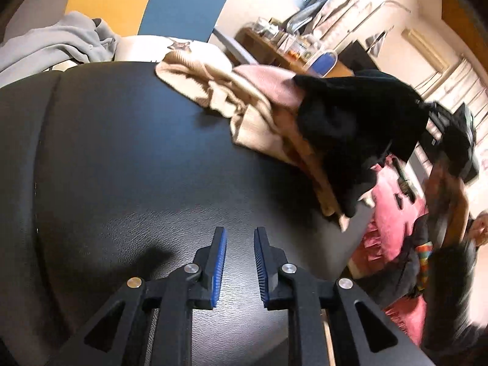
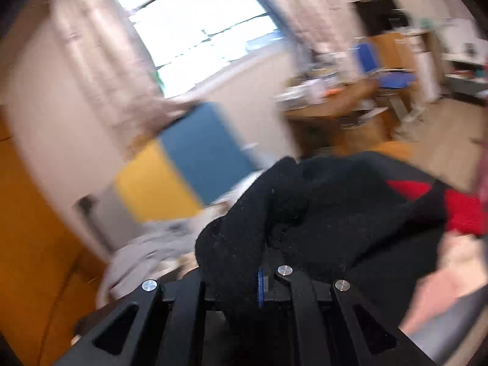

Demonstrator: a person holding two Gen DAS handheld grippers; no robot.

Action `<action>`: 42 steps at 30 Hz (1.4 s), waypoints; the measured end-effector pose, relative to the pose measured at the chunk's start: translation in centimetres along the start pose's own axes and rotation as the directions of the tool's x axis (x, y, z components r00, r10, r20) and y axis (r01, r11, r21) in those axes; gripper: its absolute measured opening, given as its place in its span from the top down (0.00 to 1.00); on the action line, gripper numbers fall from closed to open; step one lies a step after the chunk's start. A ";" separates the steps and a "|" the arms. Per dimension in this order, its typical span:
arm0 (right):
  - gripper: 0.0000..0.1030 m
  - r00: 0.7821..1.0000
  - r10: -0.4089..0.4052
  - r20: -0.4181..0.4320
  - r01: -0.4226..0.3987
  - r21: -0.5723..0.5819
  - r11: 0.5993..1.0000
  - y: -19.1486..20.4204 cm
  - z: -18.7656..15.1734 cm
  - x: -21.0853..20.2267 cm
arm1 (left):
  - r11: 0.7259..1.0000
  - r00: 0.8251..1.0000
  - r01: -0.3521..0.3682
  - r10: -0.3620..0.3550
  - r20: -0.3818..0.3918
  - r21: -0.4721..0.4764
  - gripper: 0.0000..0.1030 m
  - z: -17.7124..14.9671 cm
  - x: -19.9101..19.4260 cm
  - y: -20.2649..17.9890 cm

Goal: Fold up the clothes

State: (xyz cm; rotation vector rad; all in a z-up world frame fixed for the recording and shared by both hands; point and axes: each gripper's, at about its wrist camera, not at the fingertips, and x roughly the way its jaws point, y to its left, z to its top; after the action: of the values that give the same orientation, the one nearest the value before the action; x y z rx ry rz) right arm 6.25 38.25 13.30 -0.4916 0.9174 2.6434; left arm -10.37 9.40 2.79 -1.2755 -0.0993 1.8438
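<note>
While the right gripper (image 2: 262,270) clutched a black garment (image 1: 357,122) aloft – left gripper (image 1: 240,262) parted, empty – dangling cloth risked snagging the beige sweater (image 1: 219,91)

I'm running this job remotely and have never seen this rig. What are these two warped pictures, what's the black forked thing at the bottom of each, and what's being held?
Each picture comes from a fisheye camera on a hand-held two-finger gripper, looking forward along its fingers. In the left wrist view, the left gripper hangs open and empty over a black padded surface, where beige, pink and grey clothes lie heaped. The right wrist view is blurred; there the right gripper is shut on a black garment, also seen lifted in the left view.
</note>
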 end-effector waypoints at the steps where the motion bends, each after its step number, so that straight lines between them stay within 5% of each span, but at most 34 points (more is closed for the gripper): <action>1: 0.90 0.998 0.054 -0.031 -0.055 -0.022 0.998 2.1 -1.8 0.1 | 1.000 1.000 0.008 -0.007 0.011 -0.003 0.82 0.1 -0.5 -0.1; 6: 0.90 0.958 0.175 -0.225 -0.202 -0.104 0.974 9.1 -13.0 2.3 | 1.000 0.999 0.009 -0.009 0.045 0.009 0.80 0.1 -2.1 0.0; 9: 0.84 0.945 0.146 -0.293 -0.180 -0.090 0.980 8.7 -16.2 2.3 | 1.000 0.999 -0.008 0.007 0.037 0.008 0.78 -0.3 -2.2 0.5; 11: 0.71 0.933 0.127 -0.338 -0.164 -0.082 0.983 8.5 -18.3 2.2 | 1.000 0.999 -0.023 0.023 0.023 -0.012 0.78 -0.8 -2.0 1.3; 15: 0.66 0.901 0.090 -0.425 -0.131 -0.068 0.989 8.0 -22.5 2.2 | 0.997 0.999 -0.049 0.047 -0.024 -0.063 0.78 -1.9 -1.1 2.9; 18: 0.50 0.875 0.064 -0.481 -0.104 -0.058 0.993 7.4 -25.4 2.0 | 0.993 0.997 -0.060 0.055 -0.051 -0.097 0.78 -2.6 -0.2 3.7; 23: 0.47 0.892 0.025 -0.452 -0.046 -0.036 0.998 4.3 -25.2 -1.3 | 0.994 0.997 -0.034 0.027 -0.069 -0.102 0.75 -2.4 1.4 2.9; 25: 0.46 0.915 -0.034 -0.402 0.005 -0.073 0.997 4.2 -24.7 -2.5 | 0.995 0.996 -0.024 0.016 -0.084 -0.099 0.74 -2.1 2.5 2.5; 29: 0.25 0.948 -0.159 -0.277 0.117 -0.163 0.980 4.2 -22.2 -4.0 | 0.995 0.993 -0.021 0.010 -0.115 -0.098 0.72 -1.8 4.6 1.8; 34: 0.14 0.943 -0.256 -0.215 0.194 -0.271 0.943 4.7 -19.3 -1.4 | 0.994 0.986 0.005 -0.023 -0.164 -0.109 0.71 -1.8 6.9 0.9; 39: 0.17 0.928 -0.279 -0.249 0.216 -0.250 0.944 2.8 -17.6 3.2 | 0.994 0.982 0.015 -0.034 -0.188 -0.106 0.70 -1.8 9.1 0.0; 41: 0.64 0.935 -0.230 -0.269 0.184 -0.188 0.965 2.2 -17.6 3.3 | 0.995 0.984 0.033 -0.048 -0.170 -0.090 0.79 -1.8 9.7 -0.3; 42: 0.71 0.939 -0.206 -0.277 0.167 -0.156 0.974 1.9 -17.5 3.4 | 0.996 0.984 0.041 -0.055 -0.171 -0.083 0.81 -1.8 9.9 -0.3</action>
State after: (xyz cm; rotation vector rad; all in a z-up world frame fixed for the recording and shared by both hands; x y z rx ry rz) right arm 6.35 26.21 -0.01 -0.9734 0.7353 2.5063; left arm -9.70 15.68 -5.06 -1.4704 -0.1091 1.6953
